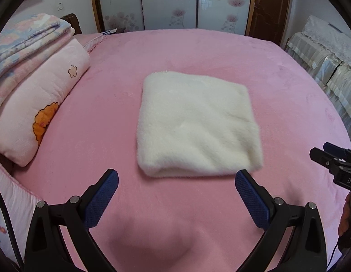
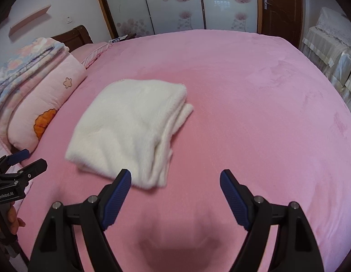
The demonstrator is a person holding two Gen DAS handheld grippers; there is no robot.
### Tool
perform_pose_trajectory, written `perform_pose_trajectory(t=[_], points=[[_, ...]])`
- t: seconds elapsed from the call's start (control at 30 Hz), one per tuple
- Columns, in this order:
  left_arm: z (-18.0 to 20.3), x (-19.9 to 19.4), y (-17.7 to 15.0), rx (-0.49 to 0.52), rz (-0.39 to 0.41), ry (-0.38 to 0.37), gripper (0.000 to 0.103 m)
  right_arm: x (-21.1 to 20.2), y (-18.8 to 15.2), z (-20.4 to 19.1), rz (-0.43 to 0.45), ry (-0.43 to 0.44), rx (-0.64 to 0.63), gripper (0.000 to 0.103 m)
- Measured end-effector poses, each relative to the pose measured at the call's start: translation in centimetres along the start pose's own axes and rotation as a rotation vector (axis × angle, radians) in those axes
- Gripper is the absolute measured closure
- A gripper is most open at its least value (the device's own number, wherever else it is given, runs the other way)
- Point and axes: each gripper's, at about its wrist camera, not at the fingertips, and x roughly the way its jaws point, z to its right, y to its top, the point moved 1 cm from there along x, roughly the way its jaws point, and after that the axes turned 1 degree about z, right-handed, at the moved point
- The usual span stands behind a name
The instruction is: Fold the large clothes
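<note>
From the left wrist, the left gripper (image 1: 176,178) hangs released above the pink bed (image 1: 277,72), with the folded white garment (image 1: 196,124) just beyond its fingertips. From the right wrist, the right gripper (image 2: 175,178) is spread too (holding nothing), the garment (image 2: 130,124) lying far-left, near the pillow (image 2: 39,104).

I see a pink bed (image 1: 198,49) filling the room; stacked quilts (image 1: 35,86) lie at its left; floral sliding doors (image 1: 168,2) stand behind it; a brown door (image 2: 281,6) right; a lace-covered sofa (image 1: 327,52) alongside.
</note>
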Motion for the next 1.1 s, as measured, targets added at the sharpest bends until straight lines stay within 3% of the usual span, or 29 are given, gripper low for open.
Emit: perform_pose_trajectory(t=[0.3, 0.6, 0.83, 1.1], points=[[3.5, -8.9, -4.3, -0.014, 0.003, 0.012, 0.000, -9.4, -5.4, 1.1, 0.032, -0.005, 0.038, 0.023], [8.3, -17.2, -11.5, -0.008, 0.039, -0.019, 0.000, -19.1, -11.8, 2.0, 0.118, -0.019, 0.056, 0.022], [12.2, -23.5, -17.0, 0.002, 0.118, 0.001, 0.000, -24.6, -17.1, 3.2, 0.191, -0.064, 0.069, 0.022], [14.6, -27.8, -21.8, -0.051, 0.149, -0.059, 0.000, -28.8, -22.3, 3.3, 0.249, -0.082, 0.063, 0.021]])
